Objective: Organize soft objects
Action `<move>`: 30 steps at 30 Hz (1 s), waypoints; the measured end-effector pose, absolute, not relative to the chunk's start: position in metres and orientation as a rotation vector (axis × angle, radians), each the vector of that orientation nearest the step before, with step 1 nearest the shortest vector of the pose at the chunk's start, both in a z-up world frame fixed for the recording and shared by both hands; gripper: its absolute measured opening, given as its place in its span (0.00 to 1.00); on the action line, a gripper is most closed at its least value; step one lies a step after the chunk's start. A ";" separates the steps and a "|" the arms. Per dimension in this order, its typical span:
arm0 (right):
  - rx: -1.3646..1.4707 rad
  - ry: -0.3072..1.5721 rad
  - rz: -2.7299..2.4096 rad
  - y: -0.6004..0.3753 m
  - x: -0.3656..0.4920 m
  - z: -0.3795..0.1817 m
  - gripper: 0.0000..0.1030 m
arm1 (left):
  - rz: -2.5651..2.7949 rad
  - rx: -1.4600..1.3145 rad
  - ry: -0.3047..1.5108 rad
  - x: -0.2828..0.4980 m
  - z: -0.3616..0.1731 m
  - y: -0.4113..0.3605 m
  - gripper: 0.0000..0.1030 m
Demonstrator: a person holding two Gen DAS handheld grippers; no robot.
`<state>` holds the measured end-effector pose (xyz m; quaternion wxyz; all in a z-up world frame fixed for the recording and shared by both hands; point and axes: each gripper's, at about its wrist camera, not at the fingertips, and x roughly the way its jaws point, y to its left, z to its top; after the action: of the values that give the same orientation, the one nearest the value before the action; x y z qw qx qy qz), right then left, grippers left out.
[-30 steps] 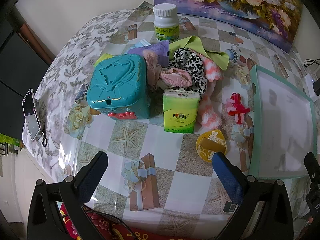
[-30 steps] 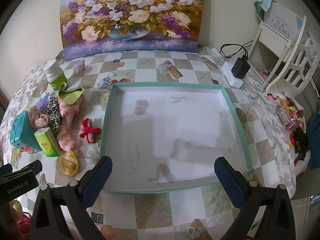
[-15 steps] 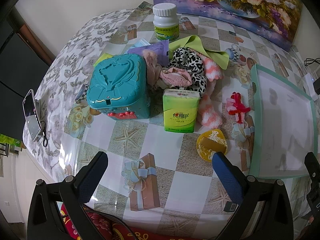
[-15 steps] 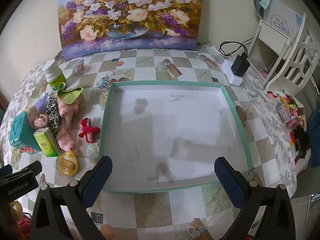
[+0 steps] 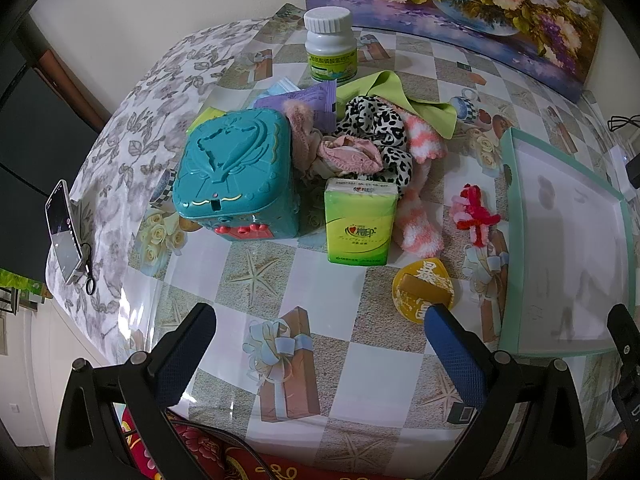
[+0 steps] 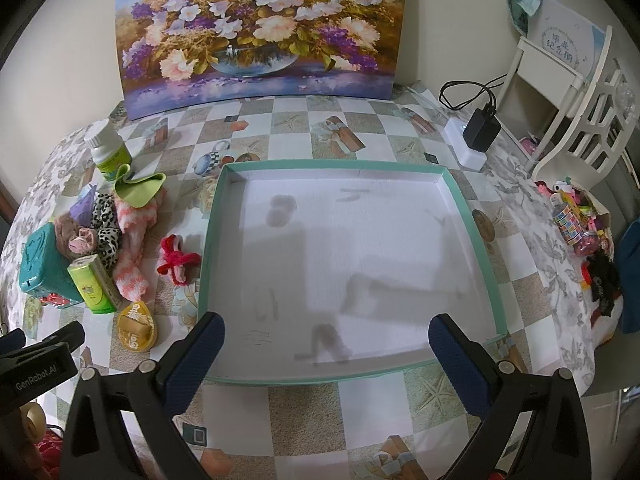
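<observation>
A heap of soft things lies left of a teal-rimmed white tray (image 6: pixel 208 240): a pink-and-white fuzzy sock (image 5: pixel 416 224), a leopard-print cloth (image 5: pixel 380 128), a pink fabric bundle (image 5: pixel 352 156), a green cloth (image 5: pixel 384 88) and a red-and-pink yarn piece (image 5: pixel 474 214). In the right wrist view the same sock (image 6: pixel 134 240) and yarn piece (image 6: pixel 176 260) sit beside the tray, which holds nothing. My left gripper (image 5: pixel 320 336) hangs open over the near table edge, well short of the heap. My right gripper (image 6: pixel 326 344) is open above the tray's near rim.
A teal plastic box (image 5: pixel 236 176), a green tissue pack (image 5: pixel 358 224), a white pill bottle (image 5: pixel 330 46) and a yellow round item (image 5: pixel 422 290) stand among the soft things. A flower painting (image 6: pixel 260 28) leans at the back. A charger (image 6: pixel 480 128) and a white chair (image 6: pixel 580 92) are at the right.
</observation>
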<state>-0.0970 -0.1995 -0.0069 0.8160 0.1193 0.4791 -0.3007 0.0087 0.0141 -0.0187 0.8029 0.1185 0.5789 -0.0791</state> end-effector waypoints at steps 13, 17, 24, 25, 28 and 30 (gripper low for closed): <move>0.206 1.098 -0.446 -0.170 -0.059 -0.025 1.00 | -0.115 0.170 1.236 0.024 -0.018 0.028 1.00; 0.208 1.125 -0.401 -0.163 -0.049 -0.033 1.00 | -0.121 0.168 1.246 0.025 -0.022 0.028 1.00; 0.199 1.180 -0.327 -0.148 -0.026 -0.051 1.00 | -0.036 0.065 1.315 0.043 -0.038 0.048 1.00; 0.186 1.188 -0.313 -0.143 -0.022 -0.053 1.00 | -0.023 0.053 1.321 0.046 -0.040 0.051 1.00; 0.147 1.199 -0.264 -0.129 -0.011 -0.060 1.00 | -0.006 0.025 1.338 0.050 -0.046 0.056 1.00; 0.118 1.202 -0.222 -0.118 -0.006 -0.062 1.00 | -0.005 0.002 1.343 0.052 -0.049 0.057 1.00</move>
<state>-0.0058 -0.1178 -0.0621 0.8175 0.0555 0.5638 -0.1042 0.0518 0.0574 -0.0487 0.7828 0.0008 0.6222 -0.0025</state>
